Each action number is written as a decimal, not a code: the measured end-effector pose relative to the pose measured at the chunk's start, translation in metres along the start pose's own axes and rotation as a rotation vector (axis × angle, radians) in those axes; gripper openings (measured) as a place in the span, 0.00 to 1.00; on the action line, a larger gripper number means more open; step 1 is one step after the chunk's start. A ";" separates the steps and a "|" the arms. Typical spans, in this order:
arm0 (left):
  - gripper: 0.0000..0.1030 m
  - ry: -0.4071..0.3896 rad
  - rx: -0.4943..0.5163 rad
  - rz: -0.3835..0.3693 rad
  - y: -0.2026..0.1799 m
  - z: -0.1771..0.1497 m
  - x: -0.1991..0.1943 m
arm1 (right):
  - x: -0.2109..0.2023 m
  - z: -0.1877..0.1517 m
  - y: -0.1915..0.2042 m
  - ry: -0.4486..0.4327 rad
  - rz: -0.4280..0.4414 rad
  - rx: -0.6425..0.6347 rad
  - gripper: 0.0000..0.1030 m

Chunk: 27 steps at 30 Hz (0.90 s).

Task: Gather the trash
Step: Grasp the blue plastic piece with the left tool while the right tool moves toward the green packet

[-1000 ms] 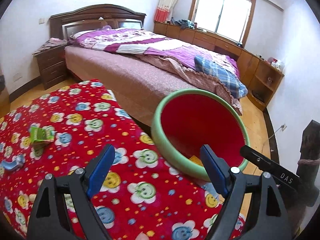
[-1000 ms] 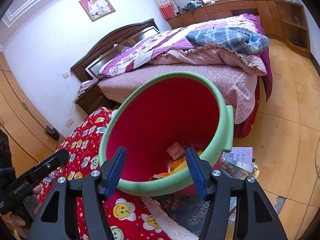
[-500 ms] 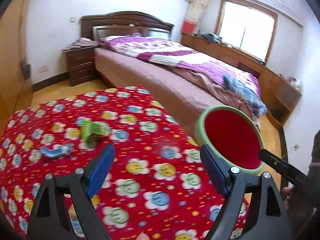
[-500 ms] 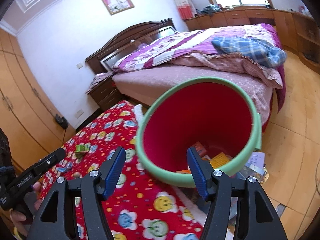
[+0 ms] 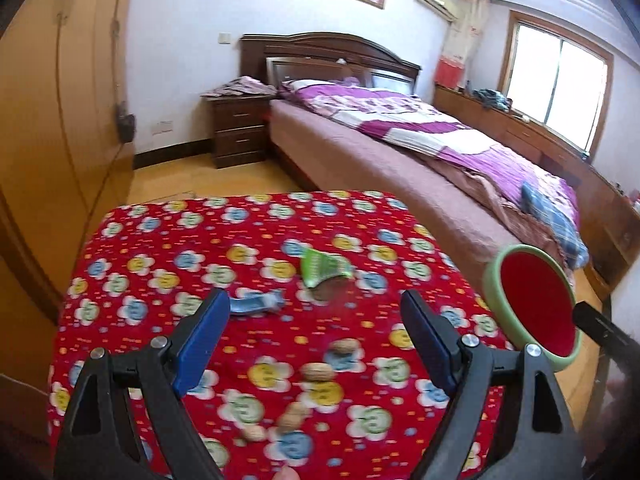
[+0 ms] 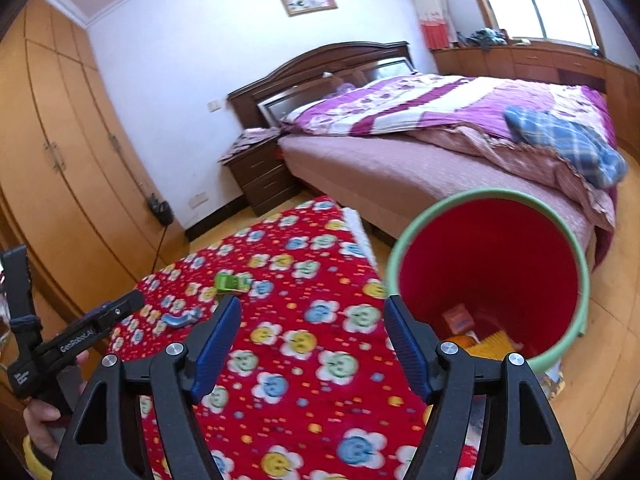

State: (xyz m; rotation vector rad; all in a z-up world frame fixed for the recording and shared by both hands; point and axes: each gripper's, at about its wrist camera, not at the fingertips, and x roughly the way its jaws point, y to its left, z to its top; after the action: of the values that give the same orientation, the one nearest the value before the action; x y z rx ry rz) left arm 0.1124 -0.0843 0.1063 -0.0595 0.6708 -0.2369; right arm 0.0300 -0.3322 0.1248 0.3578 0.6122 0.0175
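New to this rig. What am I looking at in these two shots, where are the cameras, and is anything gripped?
No robot arm here: a person carries a two-finger gripper in each hand, each with a fisheye camera looking along its blue fingers. One picture is from the left gripper, the other from the right gripper. Both are empty; the left stands open, the right's jaws are opening. Below is a red flowered cloth bearing a green wrapper, a blue wrapper and some nutshells. The red bin with a green rim already holds some trash.

Bin's (image 6: pixel 490 272) trash — half-hidden behind right gripper (image 6: pixel 312 334)
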 end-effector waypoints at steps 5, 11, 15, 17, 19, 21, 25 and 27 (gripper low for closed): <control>0.84 0.002 -0.037 0.066 0.030 0.004 0.004 | 0.019 0.010 0.020 0.008 0.024 -0.012 0.73; 0.84 0.059 -0.086 0.068 0.057 0.000 0.028 | 0.046 0.016 0.035 0.028 0.037 -0.013 0.73; 0.84 0.106 -0.119 0.069 0.068 -0.005 0.049 | 0.064 0.015 0.037 0.053 0.034 -0.010 0.73; 0.84 0.131 -0.129 0.067 0.070 -0.009 0.061 | 0.075 0.014 0.037 0.069 0.038 0.002 0.73; 0.84 0.148 -0.129 0.064 0.069 -0.011 0.070 | 0.083 0.012 0.036 0.082 0.040 0.012 0.73; 0.84 0.162 -0.113 0.075 0.066 -0.015 0.079 | 0.092 0.009 0.034 0.099 0.040 0.020 0.73; 0.85 0.193 -0.096 0.066 0.059 -0.018 0.101 | 0.105 0.004 0.030 0.125 0.040 0.034 0.73; 0.85 0.207 -0.095 0.067 0.057 -0.018 0.112 | 0.110 0.003 0.027 0.134 0.040 0.042 0.73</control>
State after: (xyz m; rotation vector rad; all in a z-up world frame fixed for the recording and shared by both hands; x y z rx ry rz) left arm 0.1975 -0.0553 0.0170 -0.1045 0.8883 -0.1472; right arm 0.1239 -0.2942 0.0747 0.4115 0.7391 0.0679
